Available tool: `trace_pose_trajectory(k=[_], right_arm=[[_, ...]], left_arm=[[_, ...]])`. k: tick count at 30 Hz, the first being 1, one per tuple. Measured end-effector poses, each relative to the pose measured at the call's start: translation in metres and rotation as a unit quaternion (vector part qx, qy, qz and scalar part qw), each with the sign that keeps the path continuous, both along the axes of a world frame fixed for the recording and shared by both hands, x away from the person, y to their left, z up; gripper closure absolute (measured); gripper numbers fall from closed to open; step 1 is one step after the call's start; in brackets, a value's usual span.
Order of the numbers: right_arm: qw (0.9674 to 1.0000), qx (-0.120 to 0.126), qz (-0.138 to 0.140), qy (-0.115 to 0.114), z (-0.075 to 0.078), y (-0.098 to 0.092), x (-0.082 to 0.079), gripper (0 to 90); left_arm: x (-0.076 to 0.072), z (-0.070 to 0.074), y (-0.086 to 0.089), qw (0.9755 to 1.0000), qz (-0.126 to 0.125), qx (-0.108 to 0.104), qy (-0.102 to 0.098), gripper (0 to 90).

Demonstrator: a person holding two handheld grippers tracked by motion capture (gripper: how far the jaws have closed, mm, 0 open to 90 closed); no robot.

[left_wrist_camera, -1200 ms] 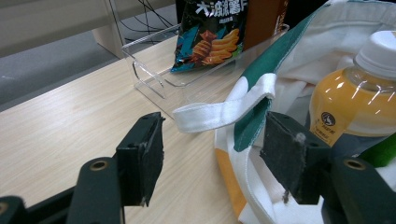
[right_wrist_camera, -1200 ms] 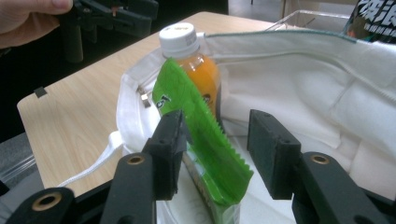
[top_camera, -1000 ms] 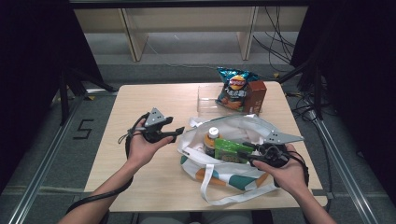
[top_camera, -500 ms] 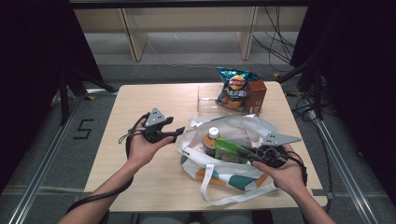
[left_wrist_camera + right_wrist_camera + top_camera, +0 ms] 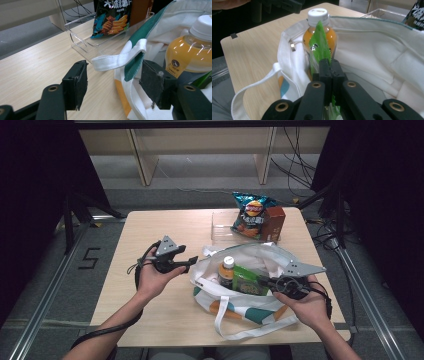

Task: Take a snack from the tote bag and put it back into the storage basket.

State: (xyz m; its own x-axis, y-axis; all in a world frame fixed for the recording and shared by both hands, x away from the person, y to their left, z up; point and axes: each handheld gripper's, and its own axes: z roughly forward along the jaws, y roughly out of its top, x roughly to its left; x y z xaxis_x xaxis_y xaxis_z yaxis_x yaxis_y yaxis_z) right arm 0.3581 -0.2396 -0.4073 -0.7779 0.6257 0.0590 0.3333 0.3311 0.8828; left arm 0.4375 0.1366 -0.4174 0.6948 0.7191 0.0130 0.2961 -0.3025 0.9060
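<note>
Wooden table [image 5: 150, 235], dark room; landmark tote bag [image 5: 260, 257]. Left gripper [image 5: 186, 264] just left of the bag, jaws apart around its white handle [image 5: 117, 60], not pinching. Inside the bag an orange drink bottle [image 5: 227, 271]. Right gripper [image 5: 329, 65], jaws just closed, clamped on green snack packet [image 5: 247, 281] beside the bottle. Risk: thin film slips or tears, bag mouth sags

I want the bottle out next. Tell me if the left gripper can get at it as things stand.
Probably yes. The left gripper is open beside the bag, with the bottle upright and its cap exposed; only the bag's handle hangs across the way.
</note>
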Motion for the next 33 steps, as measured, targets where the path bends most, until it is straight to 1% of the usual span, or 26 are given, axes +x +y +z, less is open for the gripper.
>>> trace_pose_trajectory(k=[1, 2, 3, 5, 6, 7, 8, 9, 11, 12, 13, 14, 16, 18, 19, 20, 22, 23, 24, 25, 26, 28, 30, 31, 32, 33], right_arm=[[0.9999, 0.009, -0.006, -0.009, 0.000, 0.001, 0.000, 90.0], [1.0000, 0.007, -0.002, 0.006, 0.002, 0.000, -0.002, 90.0], [0.9999, 0.010, -0.007, -0.005, 0.003, -0.001, -0.001, 90.0], [0.9999, 0.003, -0.002, -0.010, 0.005, -0.003, 0.000, 90.0], [0.9998, 0.010, -0.007, -0.017, 0.006, -0.002, 0.000, 90.0], [0.9999, 0.008, -0.008, -0.010, 0.007, -0.003, -0.002, 90.0], [0.9999, 0.006, -0.005, -0.013, 0.009, -0.004, -0.002, 90.0], [0.9995, 0.014, -0.011, -0.027, 0.008, -0.004, -0.001, 90.0], [0.9997, 0.012, -0.011, -0.020, 0.012, -0.006, -0.003, 90.0], [0.9994, 0.010, -0.011, -0.030, 0.012, -0.007, -0.002, 90.0], [0.9992, 0.026, -0.019, -0.025, 0.012, -0.006, -0.004, 90.0], [0.9997, 0.017, -0.018, -0.006, 0.014, -0.008, -0.006, 90.0], [0.9995, 0.020, -0.015, -0.017, 0.014, -0.009, -0.004, 90.0], [0.9991, 0.023, -0.025, -0.026, 0.014, -0.009, -0.004, 90.0], [0.9992, 0.023, -0.025, -0.020, 0.015, -0.009, -0.005, 90.0], [0.9994, 0.018, -0.018, -0.022, 0.017, -0.010, -0.004, 90.0], [0.9989, 0.023, -0.025, -0.033, 0.018, -0.010, -0.004, 90.0], [0.9991, 0.018, -0.025, -0.028, 0.021, -0.012, -0.004, 90.0], [0.9984, 0.032, -0.037, -0.026, 0.021, -0.010, -0.005, 90.0], [0.9985, 0.024, -0.026, -0.041, 0.022, -0.013, -0.003, 90.0], [0.9981, 0.024, -0.032, -0.048, 0.023, -0.013, -0.002, 90.0], [0.9983, 0.037, -0.032, -0.030, 0.025, -0.013, -0.003, 90.0], [0.9982, 0.027, -0.036, -0.039, 0.027, -0.015, -0.002, 90.0], [0.9974, 0.035, -0.039, -0.049, 0.027, -0.015, -0.001, 90.0], [0.9980, 0.034, -0.040, -0.036, 0.029, -0.016, -0.002, 90.0], [0.9977, 0.037, -0.042, -0.039, 0.030, -0.016, -0.002, 90.0]], left_arm=[[0.000, 0.000, 0.000, 1.0000, 0.000, 0.000, 0.000, 37.7], [0.000, 0.000, 0.000, 1.0000, 0.000, 0.000, 0.000, 37.6], [0.000, 0.000, -0.001, 1.0000, -0.001, 0.000, 0.000, 37.6], [-0.001, 0.000, -0.001, 1.0000, -0.002, 0.000, 0.001, 37.7], [0.000, 0.000, -0.001, 1.0000, -0.003, 0.001, 0.001, 37.7], [0.000, -0.001, -0.001, 1.0000, -0.004, 0.000, 0.001, 37.6], [0.000, -0.001, -0.001, 1.0000, -0.005, 0.000, 0.001, 37.6], [0.000, -0.001, -0.001, 1.0000, -0.004, 0.000, 0.001, 37.6], [0.000, 0.000, -0.001, 1.0000, -0.002, 0.001, 0.001, 37.7], [0.000, 0.000, -0.001, 1.0000, -0.001, 0.000, 0.001, 37.7], [0.000, 0.000, -0.001, 1.0000, -0.002, 0.001, 0.000, 37.6], [0.000, 0.000, -0.001, 1.0000, -0.002, 0.001, 0.000, 37.6], [0.000, 0.000, -0.002, 1.0000, -0.004, 0.000, 0.000, 37.7], [0.000, 0.000, -0.002, 1.0000, -0.004, 0.000, 0.000, 37.6], [0.000, 0.000, -0.002, 1.0000, -0.001, 0.001, 0.001, 37.6], [0.000, 0.000, -0.002, 1.0000, -0.004, 0.000, 0.001, 37.6], [0.000, 0.000, -0.001, 1.0000, -0.004, 0.000, 0.000, 37.6], [0.000, 0.000, -0.001, 1.0000, -0.004, -0.001, 0.000, 37.6], [0.000, 0.000, -0.001, 1.0000, -0.001, 0.001, 0.000, 37.6], [0.000, 0.000, -0.001, 1.0000, -0.001, 0.000, 0.000, 37.7], [0.000, 0.000, -0.001, 1.0000, -0.002, 0.000, -0.001, 37.6], [0.000, 0.000, -0.001, 1.0000, -0.004, 0.001, -0.002, 37.6], [0.000, 0.000, -0.001, 1.0000, -0.004, 0.002, -0.002, 37.6], [0.000, 0.000, -0.001, 1.0000, -0.004, 0.002, -0.002, 37.6], [0.000, 0.000, -0.001, 1.0000, -0.001, 0.000, 0.000, 37.6], [0.000, 0.000, -0.001, 1.0000, -0.002, 0.000, 0.000, 37.6]])
